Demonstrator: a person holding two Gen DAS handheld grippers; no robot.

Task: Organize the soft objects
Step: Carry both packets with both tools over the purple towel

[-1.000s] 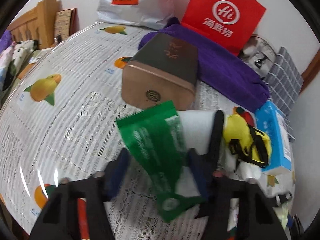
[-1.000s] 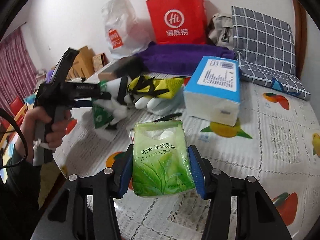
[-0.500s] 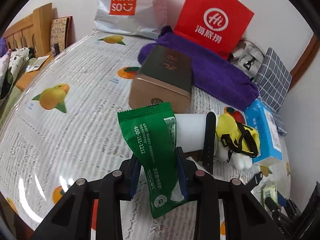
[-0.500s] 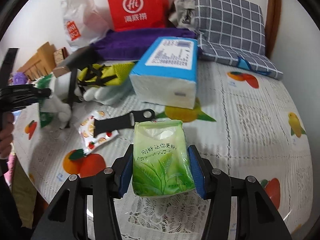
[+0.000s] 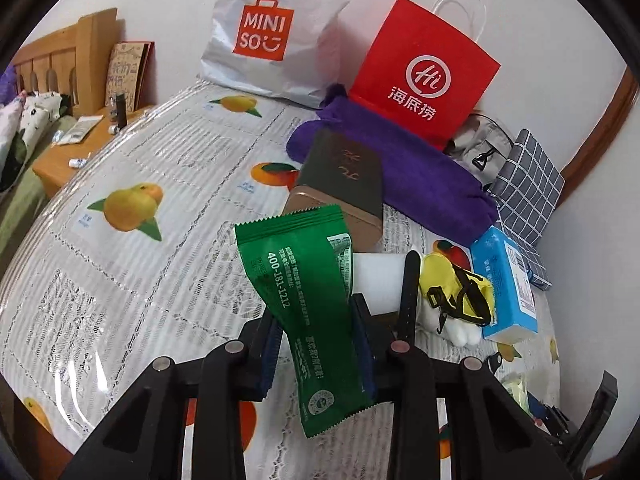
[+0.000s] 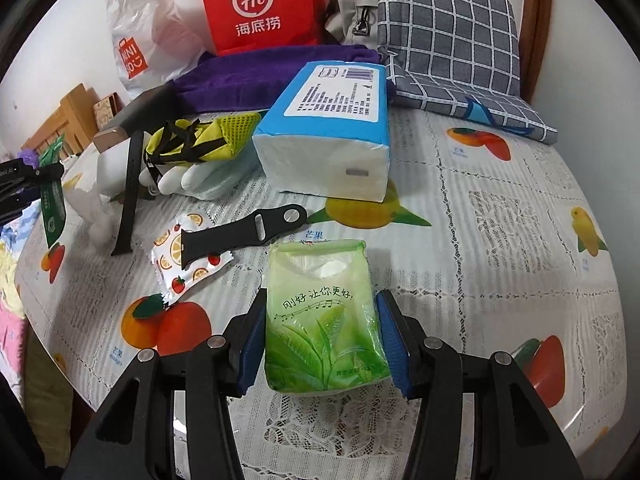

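Between left jaws, pinched dark-green crinkled sachet [image 5: 316,312], right jaws squeezing pale-green tissue pack [image 6: 322,320]

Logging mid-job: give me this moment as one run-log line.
left gripper: shut on green sachet, lifted | right gripper: shut on green tissue pack | blue tissue pack: on table, untouched

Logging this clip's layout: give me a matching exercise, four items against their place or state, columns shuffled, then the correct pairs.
Things:
1. green sachet
2. light green tissue pack
3. black watch strap
4. blue tissue pack

Places or states:
A. lying partly on a fruit-print wrapper
B. clamped in the right gripper
C. standing on the table beside the yellow mesh pouch
D. clamped in the left gripper

Pairs: 1-D, 2-B, 3-A, 4-C
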